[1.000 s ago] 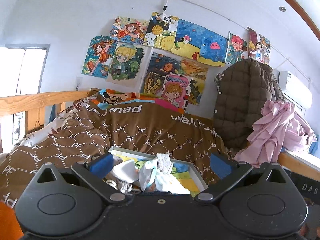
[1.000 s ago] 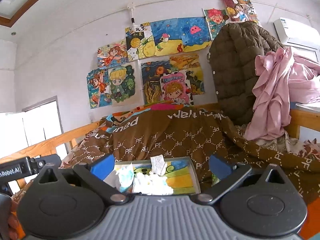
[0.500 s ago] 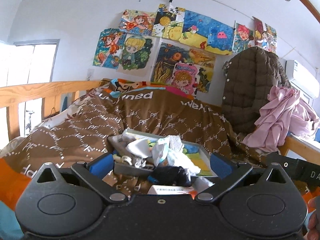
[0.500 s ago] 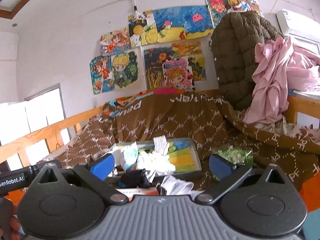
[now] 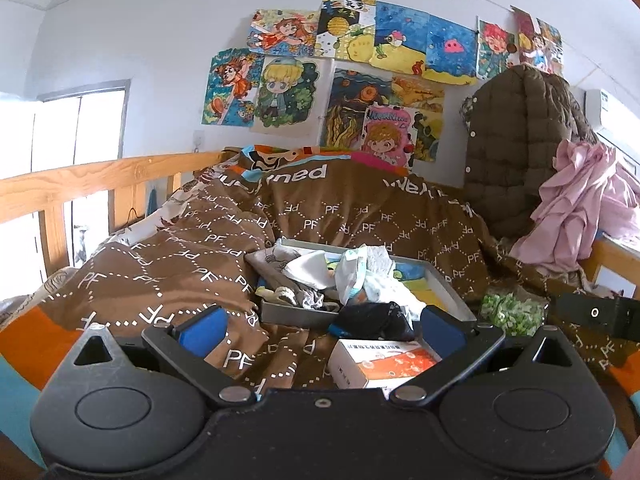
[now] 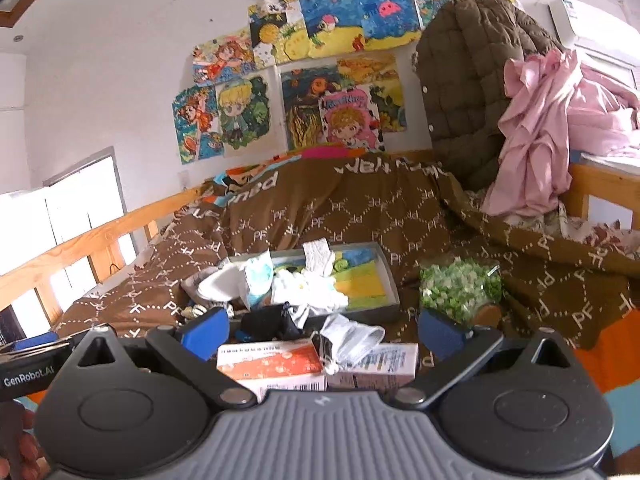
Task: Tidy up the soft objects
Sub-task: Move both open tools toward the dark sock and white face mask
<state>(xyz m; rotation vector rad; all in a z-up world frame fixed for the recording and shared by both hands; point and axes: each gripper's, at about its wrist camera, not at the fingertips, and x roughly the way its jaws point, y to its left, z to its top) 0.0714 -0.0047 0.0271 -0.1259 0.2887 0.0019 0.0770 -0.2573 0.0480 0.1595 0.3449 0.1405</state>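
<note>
A grey tray (image 5: 450,294) (image 6: 390,280) sits on the brown bedspread, heaped with white and pale-blue soft cloths (image 5: 360,272) (image 6: 308,284). A black soft item (image 5: 372,320) (image 6: 266,324) lies at its near edge. A white sock (image 6: 350,338) lies across a purple-white box (image 6: 380,364). An orange-white box (image 5: 384,364) (image 6: 272,364) lies nearest. My left gripper (image 5: 320,328) is open and empty, short of the tray. My right gripper (image 6: 320,330) is open and empty above the boxes.
A bag of green pieces (image 6: 460,284) (image 5: 508,310) lies right of the tray. A brown quilted jacket (image 6: 472,80) and pink clothes (image 6: 540,128) hang at the back right. A wooden bed rail (image 5: 80,188) runs along the left.
Both grippers have tilted down and drawn back. The black item, the sock and the boxes in front of the tray have come into view. Both stay open.
</note>
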